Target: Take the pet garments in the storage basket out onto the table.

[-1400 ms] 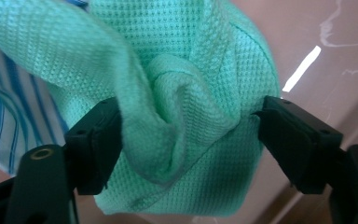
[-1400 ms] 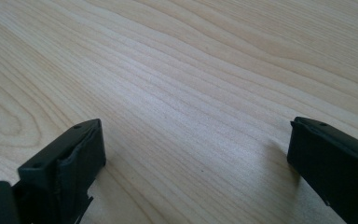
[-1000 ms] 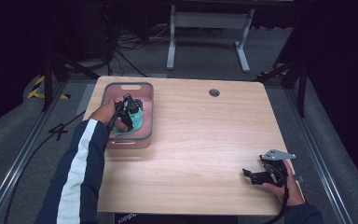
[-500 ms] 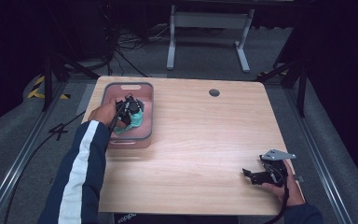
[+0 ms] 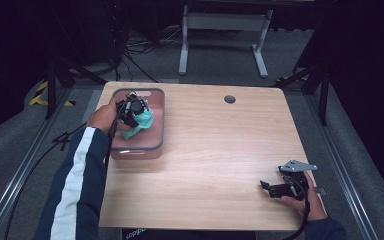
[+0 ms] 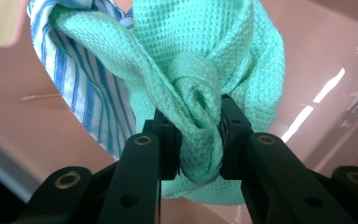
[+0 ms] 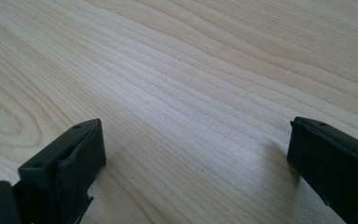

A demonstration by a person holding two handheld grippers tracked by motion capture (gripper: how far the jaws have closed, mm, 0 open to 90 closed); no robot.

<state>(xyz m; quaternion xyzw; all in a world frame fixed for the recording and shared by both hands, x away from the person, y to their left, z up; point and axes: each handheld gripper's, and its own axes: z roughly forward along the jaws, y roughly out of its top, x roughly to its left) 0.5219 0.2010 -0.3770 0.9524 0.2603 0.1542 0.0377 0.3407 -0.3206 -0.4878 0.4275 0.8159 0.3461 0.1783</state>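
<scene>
We see the green cloth (image 6: 200, 88) pinched in a thick fold between the pads of the left gripper (image 6: 199, 140), whose jaws have just been closing and now press on it from both sides. The fold bulges up past the pads, and the rest of the waffle-weave cloth fans out above and beyond them. Just to the left of the jaws in the left gripper view, a blue-and-white striped cloth (image 6: 81, 88) lies against the green one, touching it. Behind both cloths we see the pink wall and floor of the bin (image 6: 37, 121).

From the high view, the left gripper (image 5: 136, 111) is inside the pink bin (image 5: 158, 131), with the green cloth (image 5: 141, 122) hanging from it just below and beside the jaws, a corner trailing down toward the bin's floor. The bin stands on the wooden table (image 5: 220, 145), near its far left corner as that view shows it.

Well apart from all this, at the near right of the table, the right gripper (image 5: 266, 187) rests low over the wood. Its jaws stand wide apart with bare table (image 7: 191, 93) between them.
</scene>
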